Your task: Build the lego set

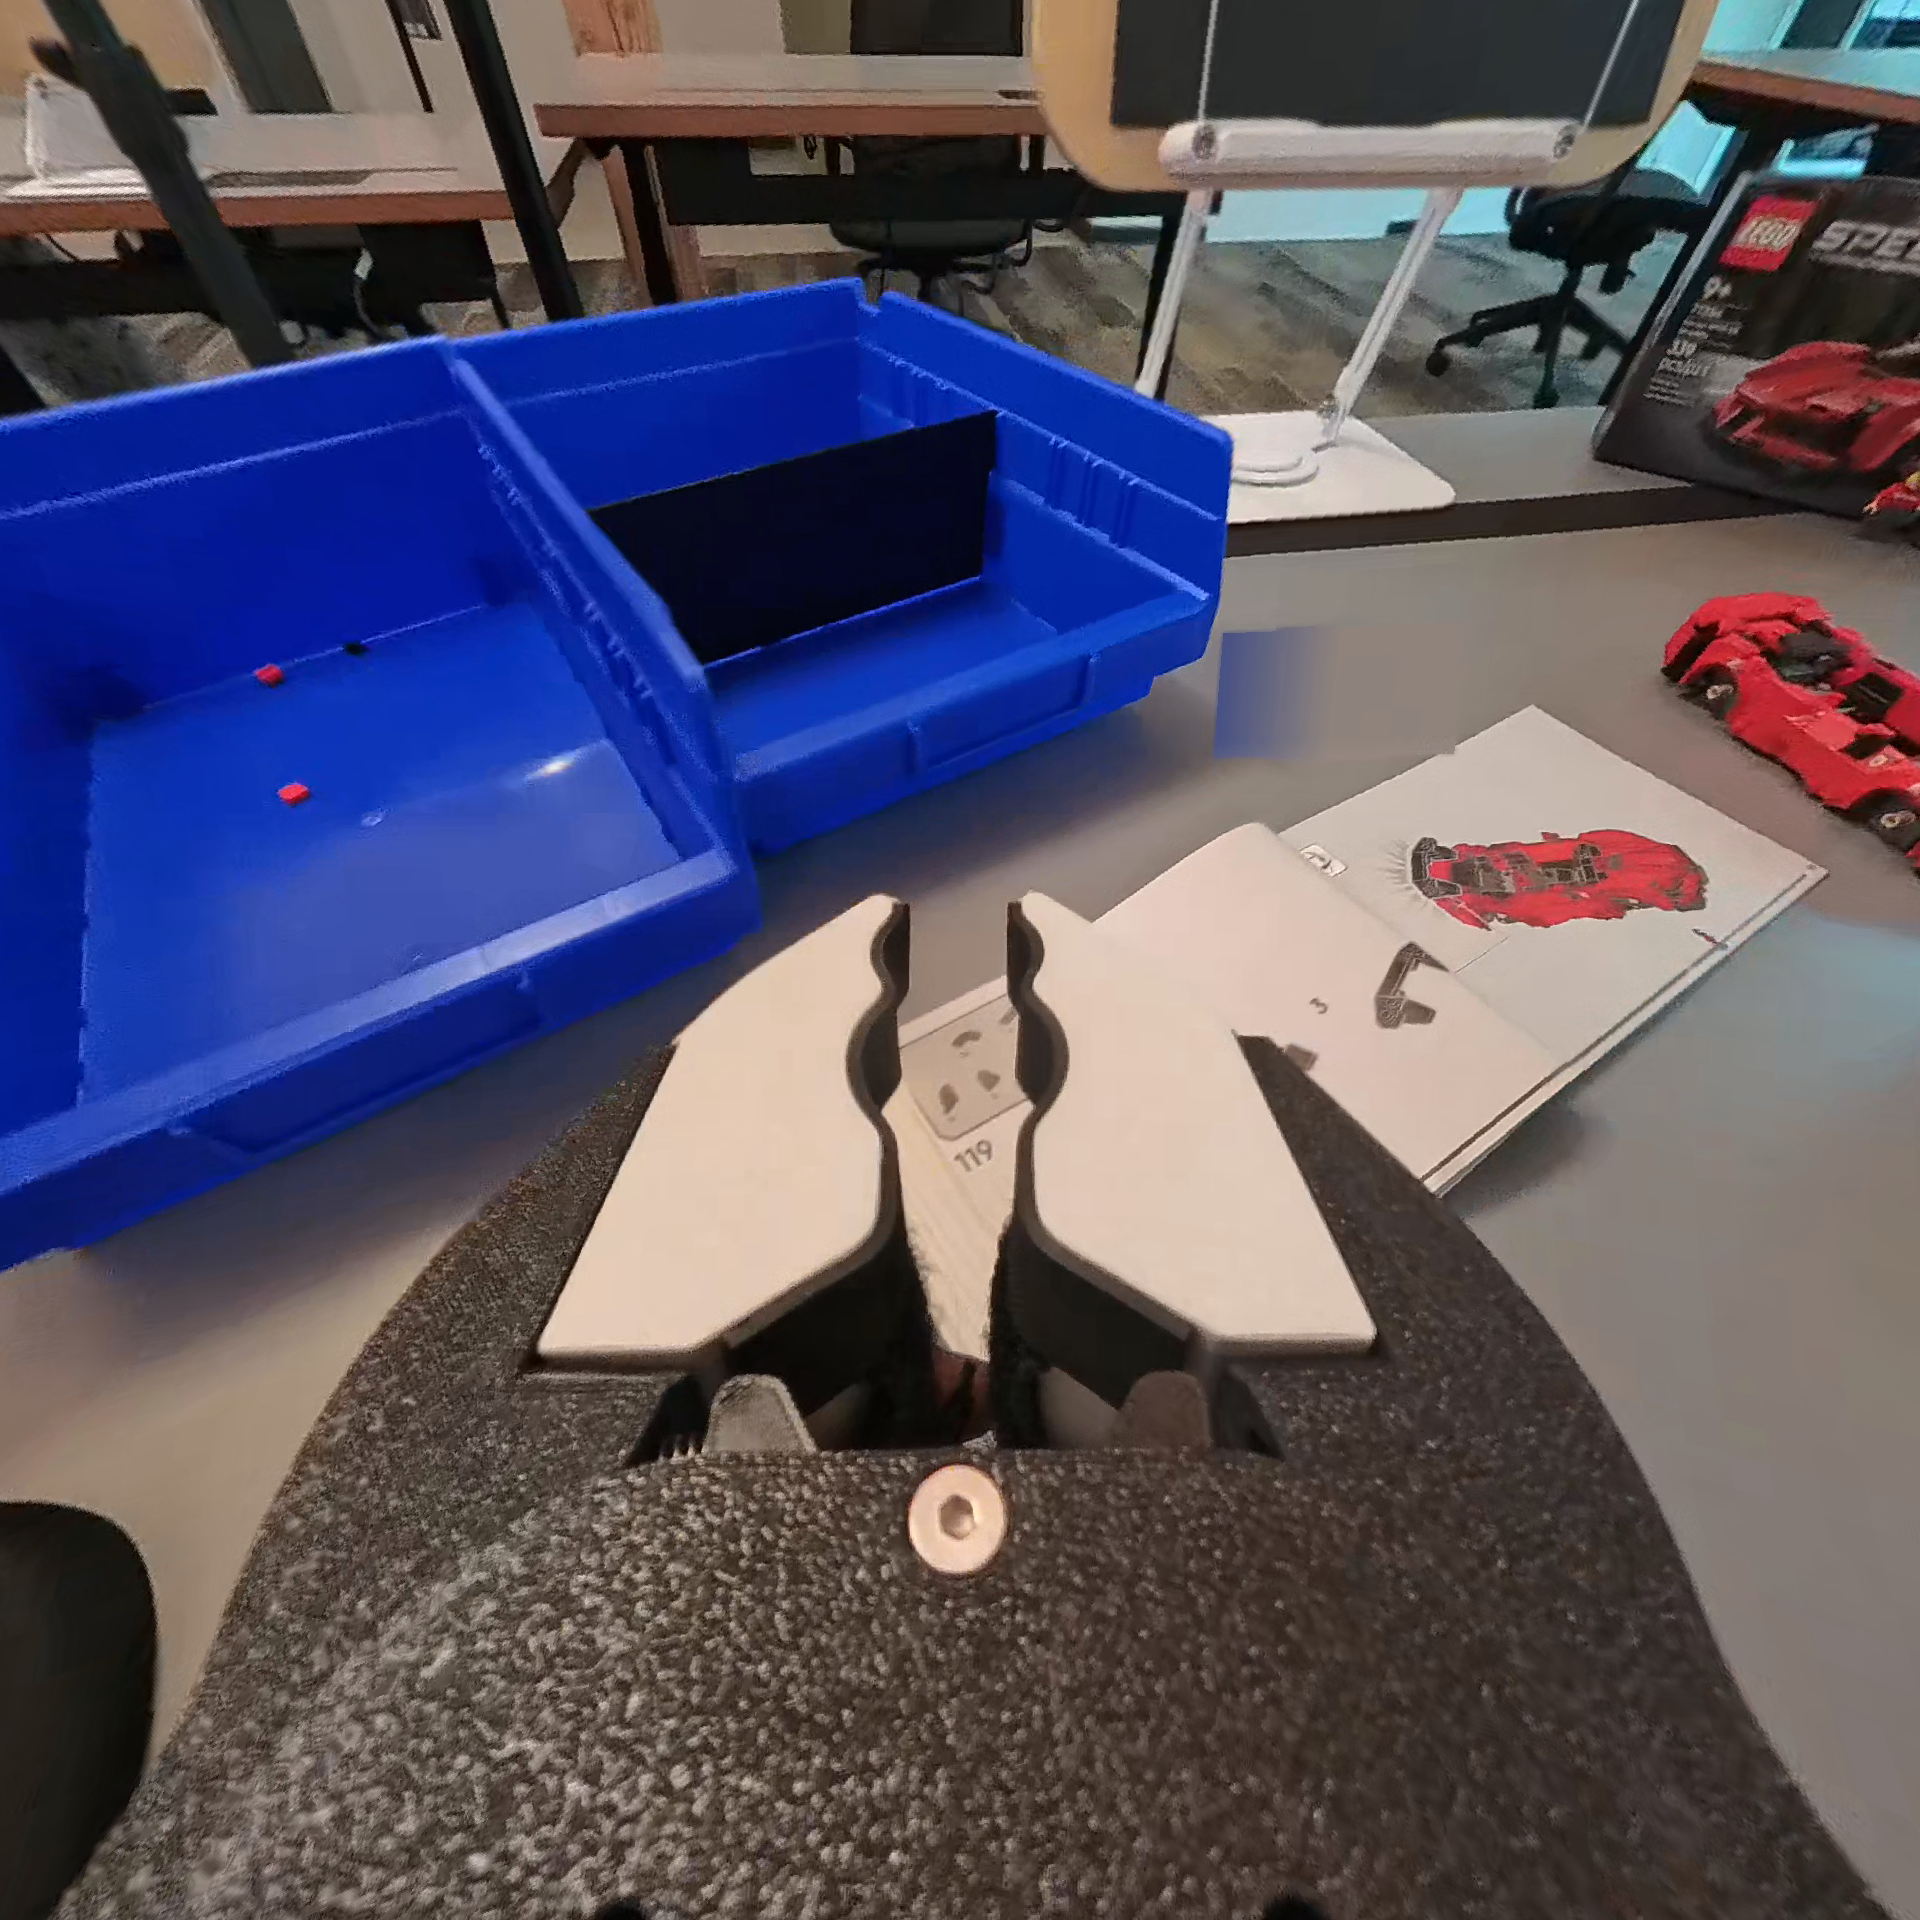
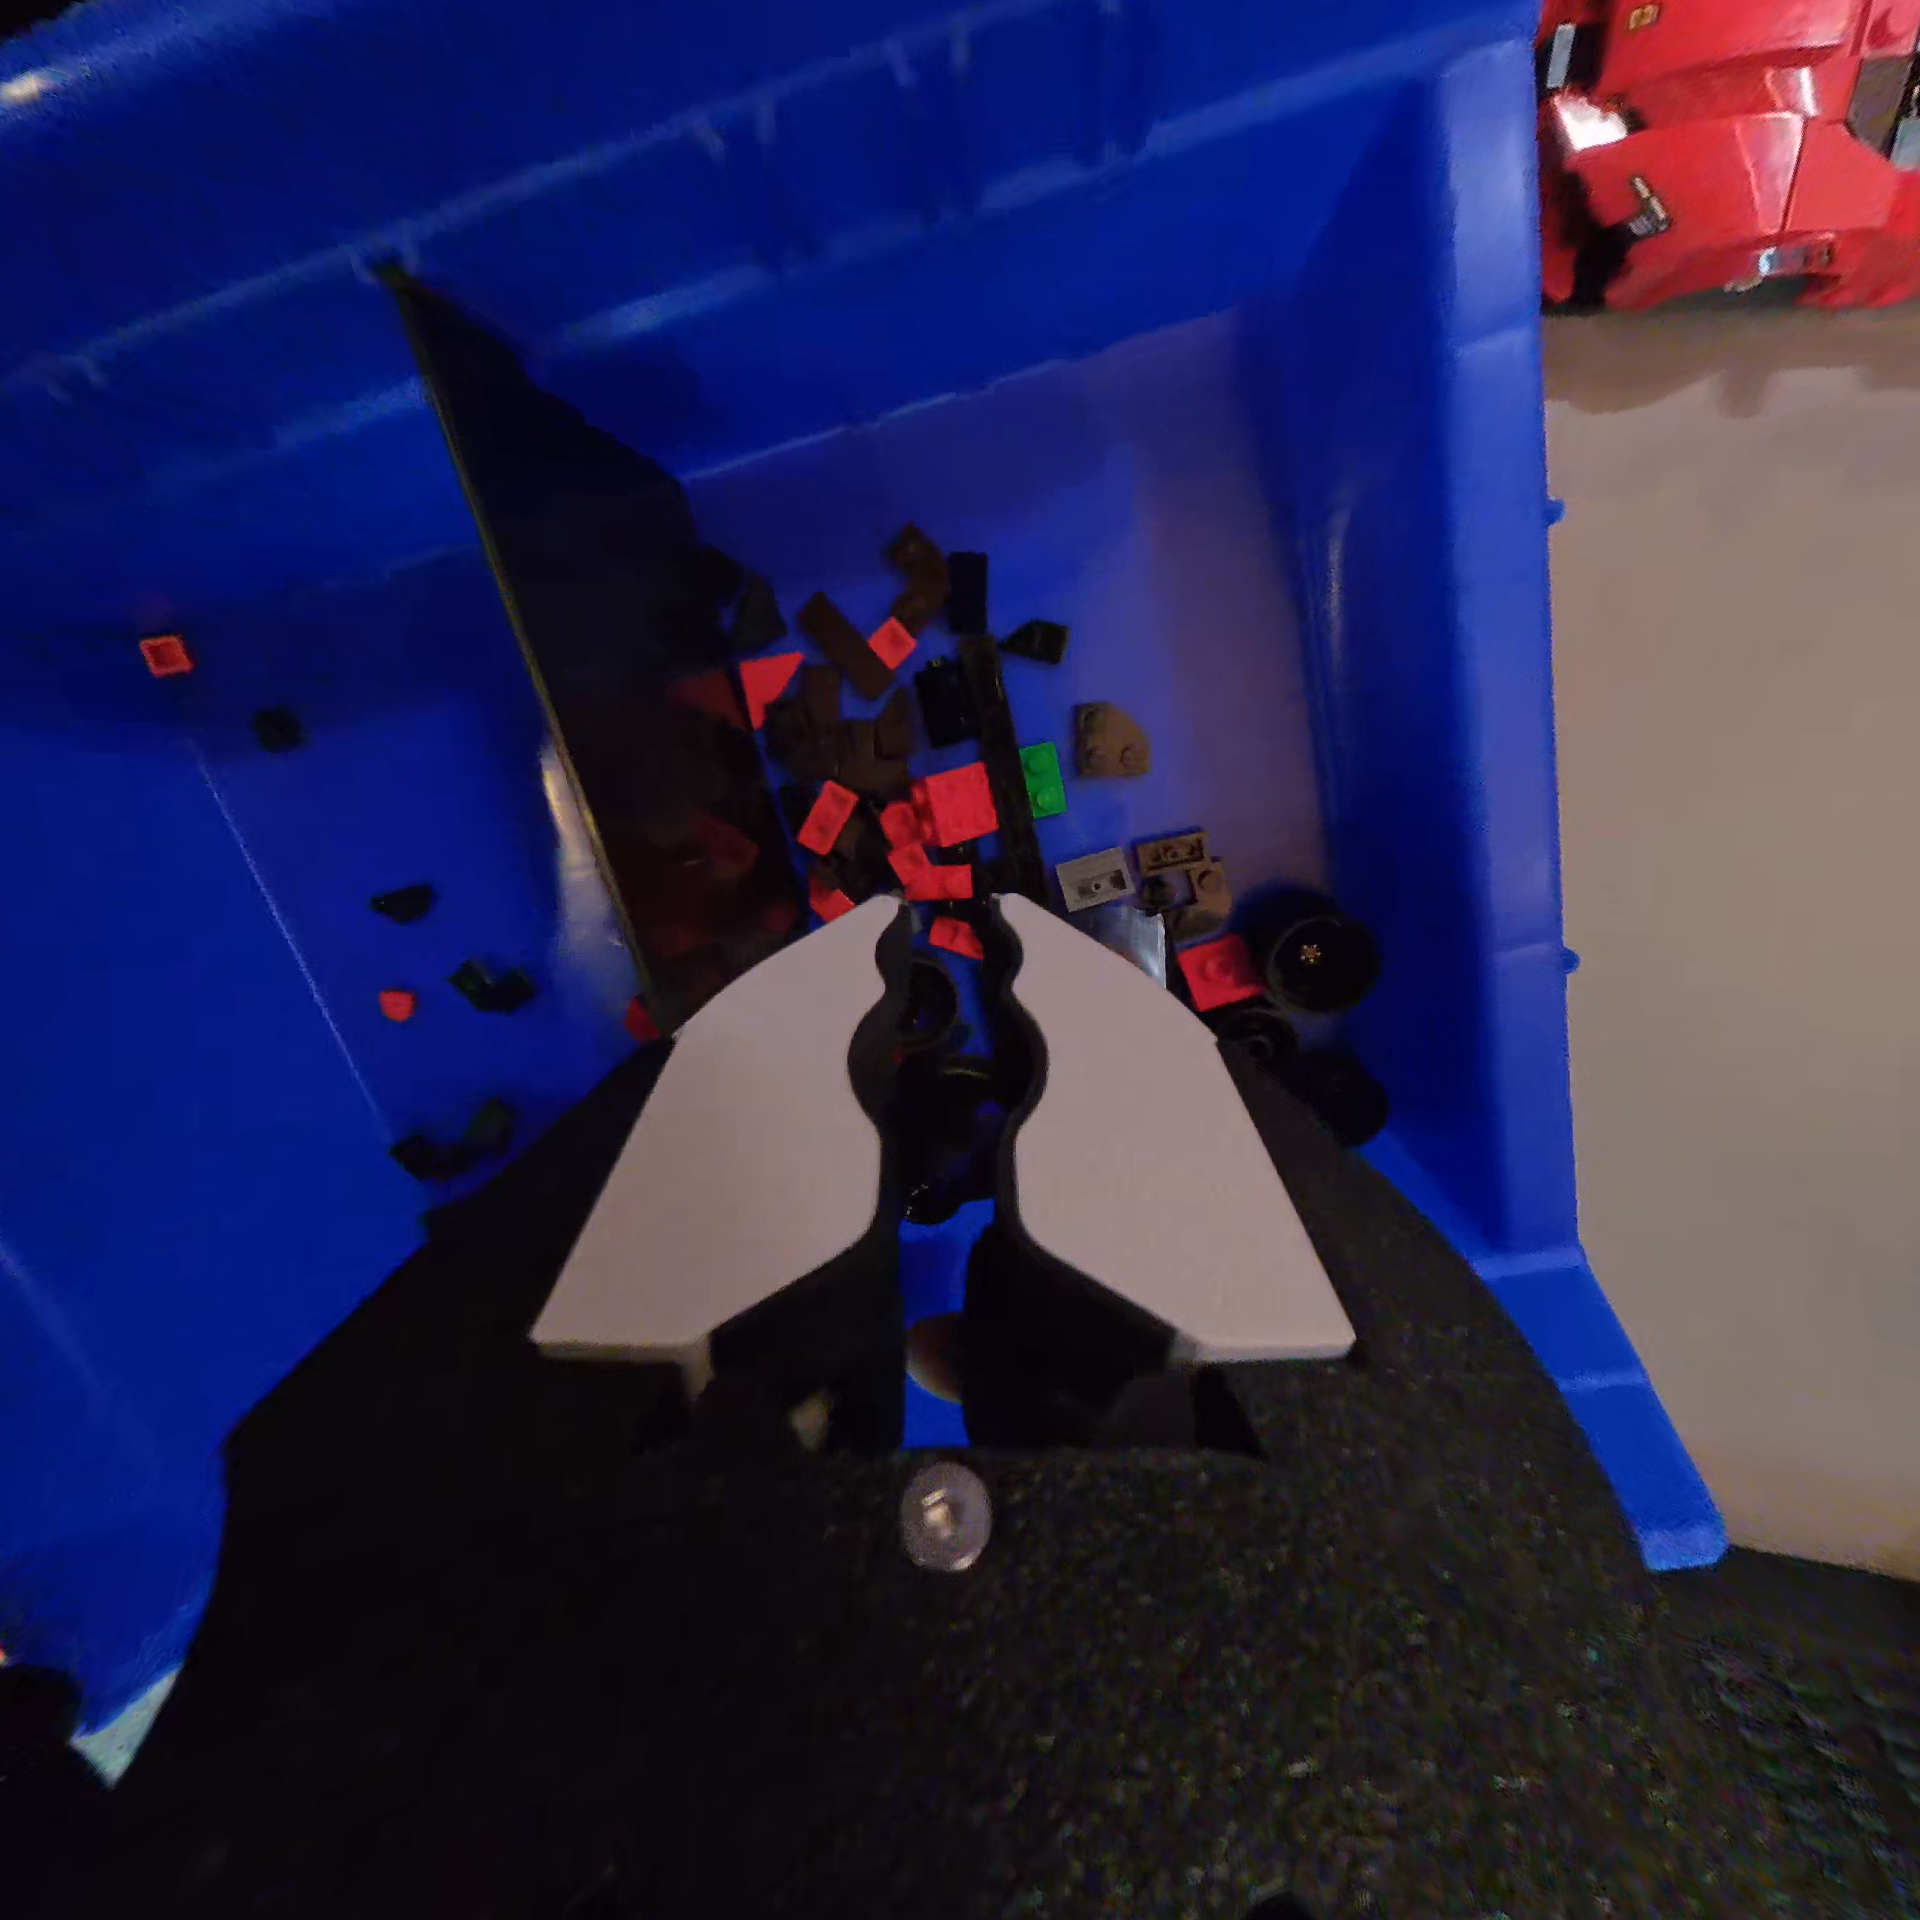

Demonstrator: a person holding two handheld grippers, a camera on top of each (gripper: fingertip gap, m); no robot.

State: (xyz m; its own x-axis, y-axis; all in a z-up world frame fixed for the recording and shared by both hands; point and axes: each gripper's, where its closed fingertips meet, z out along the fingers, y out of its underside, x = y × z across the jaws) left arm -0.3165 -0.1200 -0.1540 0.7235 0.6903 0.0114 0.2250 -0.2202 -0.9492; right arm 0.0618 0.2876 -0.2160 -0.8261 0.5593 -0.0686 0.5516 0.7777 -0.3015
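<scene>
My left gripper (image 1: 958, 914) hovers above the grey table, its jaws a little apart with nothing between them, over the open instruction booklet (image 1: 1455, 935). The partly built red Lego car (image 1: 1808, 707) stands on the table to the right; it also shows in the right wrist view (image 2: 1714, 156). My right gripper (image 2: 951, 909) reaches down into the right blue bin (image 2: 1434, 623), its jaws slightly apart just over a pile of loose red, black, brown and grey pieces (image 2: 935, 810). I cannot see it gripping a piece. Black wheels (image 2: 1314, 961) lie at the right.
Two blue bins stand side by side; the left bin (image 1: 312, 831) holds a few small red and black pieces, the right bin (image 1: 935, 644) has a black divider (image 1: 810, 530). The Lego box (image 1: 1787, 343) and a white stand (image 1: 1330, 457) are behind. About 55 cm separates my left fingertips from my right. To the partly built red Lego car (image 1: 1808, 707): right tips about 25 cm, left tips about 40 cm.
</scene>
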